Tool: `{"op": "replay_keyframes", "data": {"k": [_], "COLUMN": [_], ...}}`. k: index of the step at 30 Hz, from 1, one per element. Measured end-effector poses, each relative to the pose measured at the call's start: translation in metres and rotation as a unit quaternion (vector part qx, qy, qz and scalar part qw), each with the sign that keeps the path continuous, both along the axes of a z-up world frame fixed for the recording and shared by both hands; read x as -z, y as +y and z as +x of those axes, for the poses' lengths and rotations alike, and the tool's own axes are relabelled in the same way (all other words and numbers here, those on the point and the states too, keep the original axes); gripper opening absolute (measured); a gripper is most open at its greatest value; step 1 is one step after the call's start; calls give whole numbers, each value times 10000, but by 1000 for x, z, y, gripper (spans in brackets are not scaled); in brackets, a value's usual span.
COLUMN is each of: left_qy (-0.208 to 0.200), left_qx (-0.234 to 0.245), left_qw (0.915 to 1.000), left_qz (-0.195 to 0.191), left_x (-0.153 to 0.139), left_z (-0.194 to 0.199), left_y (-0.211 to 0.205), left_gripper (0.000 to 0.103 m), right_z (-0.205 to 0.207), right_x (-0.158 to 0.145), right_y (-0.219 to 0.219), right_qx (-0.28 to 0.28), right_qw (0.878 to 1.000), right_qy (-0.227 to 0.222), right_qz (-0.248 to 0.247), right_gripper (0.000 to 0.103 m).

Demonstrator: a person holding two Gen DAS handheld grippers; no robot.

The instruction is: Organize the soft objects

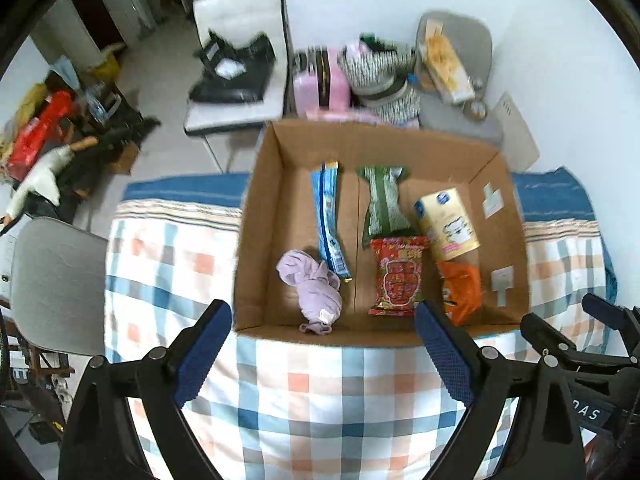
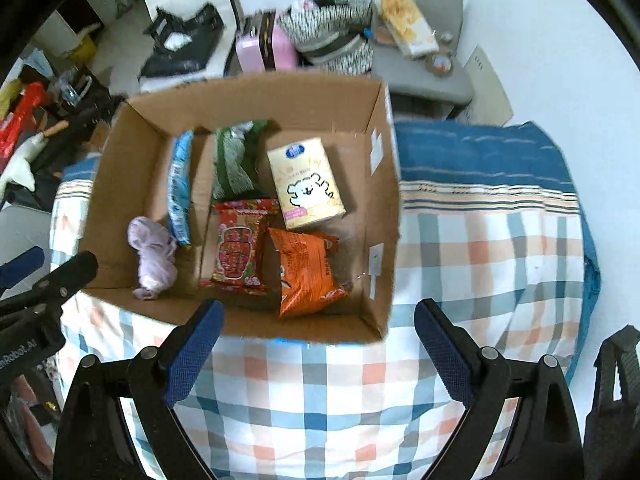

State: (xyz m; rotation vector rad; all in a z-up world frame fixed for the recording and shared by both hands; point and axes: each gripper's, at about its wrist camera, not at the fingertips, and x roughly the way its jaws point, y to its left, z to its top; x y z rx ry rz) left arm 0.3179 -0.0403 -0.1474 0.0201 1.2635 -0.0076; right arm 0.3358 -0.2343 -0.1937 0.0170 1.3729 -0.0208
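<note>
An open cardboard box (image 1: 276, 152) (image 2: 132, 136) stands on a checked cloth. Inside lie a lilac bundled cloth (image 1: 314, 290) (image 2: 154, 256), a blue packet (image 1: 328, 216) (image 2: 178, 192), a green packet (image 1: 384, 204) (image 2: 232, 168), a red packet (image 1: 398, 276) (image 2: 238, 248), an orange packet (image 1: 460, 288) (image 2: 306, 272) and a yellow tissue pack (image 1: 448, 224) (image 2: 306, 184). My left gripper (image 1: 322, 356) is open and empty, just in front of the box's near wall. My right gripper (image 2: 318, 354) is open and empty, also in front of the box.
The checked cloth (image 1: 316, 396) (image 2: 488, 248) covers the table around the box. Behind it stand a white chair (image 1: 240, 60), a pink case (image 1: 320, 80), a striped bag (image 1: 380, 76) and a grey chair (image 1: 456, 60) with a snack box. A grey chair (image 1: 56, 280) is at left.
</note>
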Motion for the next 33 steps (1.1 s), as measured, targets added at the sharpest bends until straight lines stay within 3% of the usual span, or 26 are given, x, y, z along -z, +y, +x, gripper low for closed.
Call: {"op": "replay_keyframes", "data": {"k": [11,18,26,33], "left_qy": [-902,-1238,-1490,-1634], "left_qx": [-71,-56,-51,-99], "left_qw": [9958,9922,9888,9865], "left_qz": [140,115,57,94], "left_x": [-88,-131,-162,-177], "left_z": [-81,-127,-168,-189], "left_y": [5,0,-4,-4], "left_gripper": [94,94,94,94], "right_z": [-83,-133,-180,-206], "right_x": [-94,-148,-200,-225], "right_y": [1,-4,-7,-7], "right_qx": [-35,-133,-239,-308], "right_qw": [9947,9889,9821,9783], "right_qy": [-1011,-1460,-1848,-2031], "right_qz": [201,256,289,267], "right_gripper": [98,98,98,98]}}
